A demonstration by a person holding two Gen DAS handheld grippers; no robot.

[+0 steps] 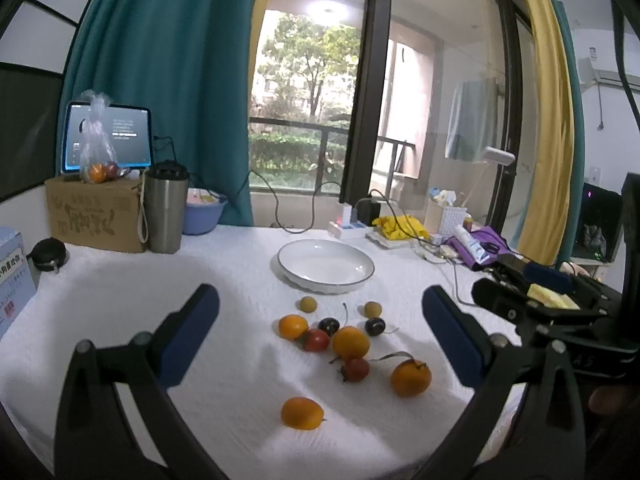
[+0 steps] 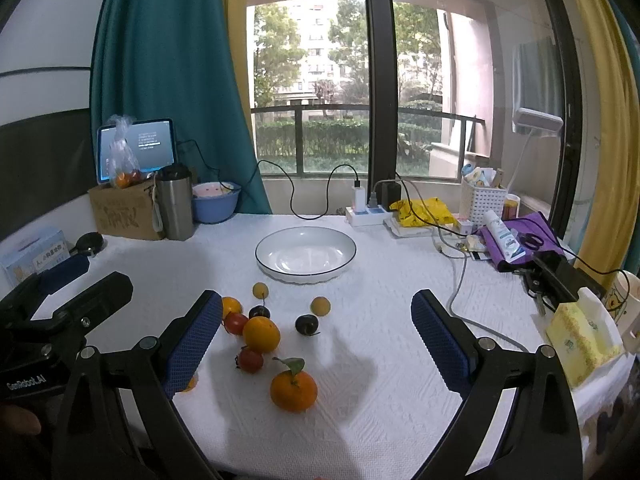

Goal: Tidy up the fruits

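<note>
Your left gripper has its jaws spread wide and holds nothing; your right gripper is equally wide apart and unloaded. Both hover above the fruits, which lie loose on the cloth between and just ahead of the jaws.

Fruit inventory, left wrist view: 4 orange citrus, including 1 stemmed mandarin nearest the right finger and 1 oval piece closest to you; 2 red tomatoes; 2 dark cherries with stems; 2 small tan round fruits. In the right wrist view the mandarin carries a green leaf.

Beyond the fingertips, past the cluster, you see 1 white plate with a dark rim, nothing on it.

The surface is a white textured tablecloth. Behind it stand a cardboard box, steel tumbler, tablet, teal curtain and a large window.
</note>
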